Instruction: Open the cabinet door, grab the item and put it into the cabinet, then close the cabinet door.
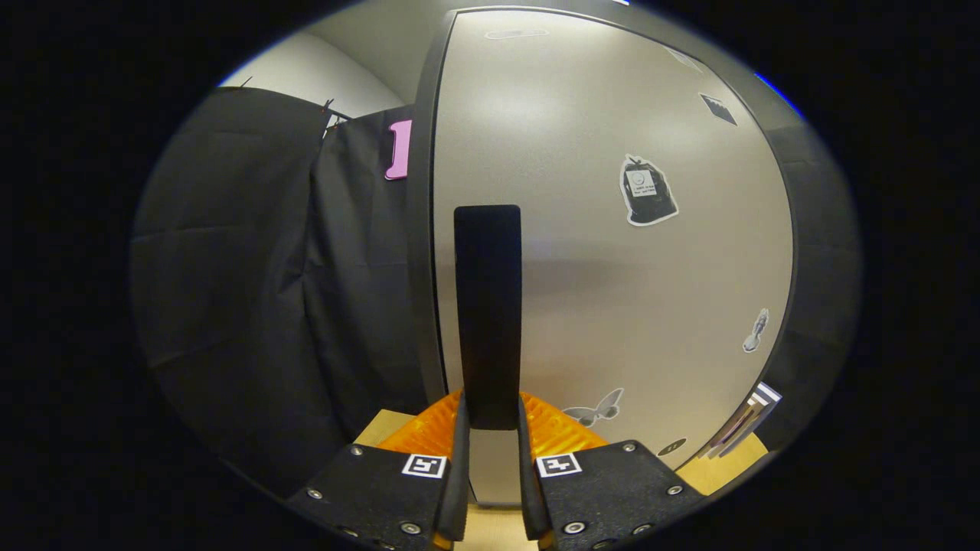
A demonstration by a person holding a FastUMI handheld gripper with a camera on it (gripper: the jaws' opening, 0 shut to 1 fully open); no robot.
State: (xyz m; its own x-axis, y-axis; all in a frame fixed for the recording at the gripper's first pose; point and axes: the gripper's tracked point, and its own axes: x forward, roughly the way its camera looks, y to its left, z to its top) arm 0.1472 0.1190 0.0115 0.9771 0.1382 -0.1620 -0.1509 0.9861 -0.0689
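The tongs (490, 417) pinch the lower end of the door handle (488, 306) from both sides, a hold suited to swinging the cabinet door (612, 252).

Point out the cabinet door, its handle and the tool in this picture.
cabinet door (612, 252), gripper view, bare panel face.
handle (488, 306), gripper view, middle of the upright bar.
tool (491, 459), gripper view, midway between fingertips, closed around the handle's lower end.

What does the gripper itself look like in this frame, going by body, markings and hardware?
The gripper has two black, flat-topped finger blocks, each with a white square tag bearing a black pattern near its inner edge and silver screws at the corners. Two thin upright fingers run along the blocks' inner edges.
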